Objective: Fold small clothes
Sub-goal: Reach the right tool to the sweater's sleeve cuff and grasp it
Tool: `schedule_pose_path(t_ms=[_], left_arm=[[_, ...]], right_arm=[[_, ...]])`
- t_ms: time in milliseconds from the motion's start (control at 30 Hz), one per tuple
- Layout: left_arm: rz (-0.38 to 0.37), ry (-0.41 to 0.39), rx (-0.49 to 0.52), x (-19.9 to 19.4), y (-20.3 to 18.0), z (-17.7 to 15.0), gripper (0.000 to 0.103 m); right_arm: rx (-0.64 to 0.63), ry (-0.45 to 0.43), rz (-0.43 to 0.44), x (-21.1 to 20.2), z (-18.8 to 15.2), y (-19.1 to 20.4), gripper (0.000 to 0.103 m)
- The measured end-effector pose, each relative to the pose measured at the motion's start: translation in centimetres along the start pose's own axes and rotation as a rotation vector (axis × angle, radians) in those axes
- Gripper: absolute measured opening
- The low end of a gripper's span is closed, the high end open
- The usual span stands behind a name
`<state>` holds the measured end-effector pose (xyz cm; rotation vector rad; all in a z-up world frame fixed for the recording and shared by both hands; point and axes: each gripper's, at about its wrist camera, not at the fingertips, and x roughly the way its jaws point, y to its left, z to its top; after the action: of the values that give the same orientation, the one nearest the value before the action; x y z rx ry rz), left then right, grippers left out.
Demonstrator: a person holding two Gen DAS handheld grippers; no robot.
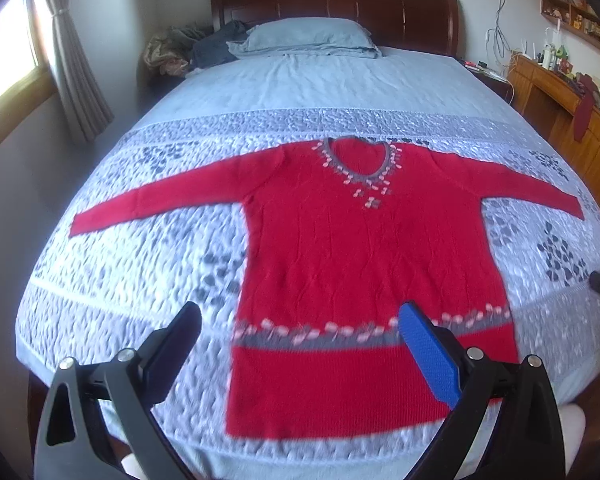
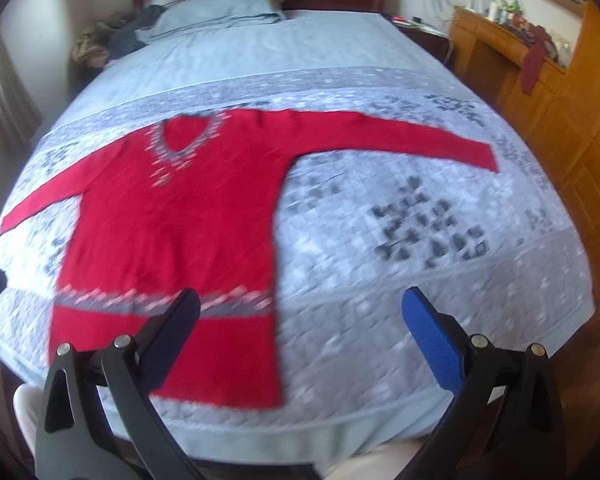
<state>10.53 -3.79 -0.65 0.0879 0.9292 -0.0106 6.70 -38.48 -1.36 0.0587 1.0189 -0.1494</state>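
While the red sweater (image 1: 364,264) lay flat and face up across the foot half of the bed (image 1: 300,84), both sleeves were spread straight out to the sides and the patterned hem sat nearest the bed's foot edge, a layout that probably served to expose sleeves and side seams for the first fold. Left tongs (image 1: 300,332) hung above the hem with jaws wide apart, gripping nothing; the blue pad was over the sweater's lower right part and the black finger over bare quilt. Right tongs (image 2: 300,316) were likewise spread wide and empty, the black finger over the hem band, the blue one over quilt beside the sweater's right edge. Neither pair appeared to touch cloth. Both views were motion-blurred, so fine knit detail could not be read. Folding judged not yet begun. Surroundings: pillow (image 1: 308,36) and a heap of dark clothes (image 1: 208,48) at the headboard, well apart from the sweater; a wooden cabinet (image 2: 512,56) with small items along the right wall. Nothing lay on the sweater or between it and the tongs.
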Motion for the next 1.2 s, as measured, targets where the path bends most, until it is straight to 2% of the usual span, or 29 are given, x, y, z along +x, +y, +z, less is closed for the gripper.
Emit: schedule_pose_path(t_ms=[167, 333, 467, 633, 733, 900, 933, 967, 1033, 1100, 1200], left_arm=[[-0.008, 0.004, -0.003, 4.5, -3.6, 4.7, 0.099], [-0.044, 0.017, -0.034, 9.7, -7.7, 8.7, 0.099], [-0.058, 0.029, -0.052, 13.9, -11.0, 11.4, 0.099], [-0.069, 0.038, -0.049, 17.4, -14.0, 13.1, 0.099], [-0.057, 0.042, -0.030, 19.1, -15.0, 13.4, 0.099], [-0.021, 0.069, -0.014, 21.2, -14.9, 13.2, 0.099], [-0.016, 0.075, -0.017, 21.6, -14.6, 13.0, 0.099], [-0.011, 0.079, -0.018, 21.8, -14.4, 12.9, 0.099], [-0.002, 0.085, -0.021, 22.0, -14.0, 12.7, 0.099], [0.003, 0.089, -0.020, 22.0, -13.7, 12.4, 0.099], [0.011, 0.090, -0.016, 21.9, -13.1, 12.2, 0.099]], right_arm=[[0.110, -0.035, -0.123, 4.2, 7.2, -10.8, 0.100], [0.216, 0.056, -0.215, 12.1, 13.9, -23.2, 0.100], [0.307, 0.166, -0.188, 19.0, 16.3, -30.9, 0.100], [0.399, 0.239, -0.140, 25.7, 17.3, -36.5, 0.100], [0.441, 0.270, -0.068, 28.5, 17.3, -38.5, 0.099], [0.498, 0.257, -0.013, 29.9, 16.9, -40.1, 0.097], [0.494, 0.250, -0.016, 29.9, 16.9, -40.1, 0.092], [0.489, 0.247, -0.025, 29.8, 16.9, -40.0, 0.081], [0.481, 0.242, -0.044, 29.5, 17.0, -40.1, 0.070], [0.473, 0.232, -0.038, 29.2, 17.0, -40.2, 0.051], [0.455, 0.217, -0.055, 28.2, 16.8, -40.2, 0.012]])
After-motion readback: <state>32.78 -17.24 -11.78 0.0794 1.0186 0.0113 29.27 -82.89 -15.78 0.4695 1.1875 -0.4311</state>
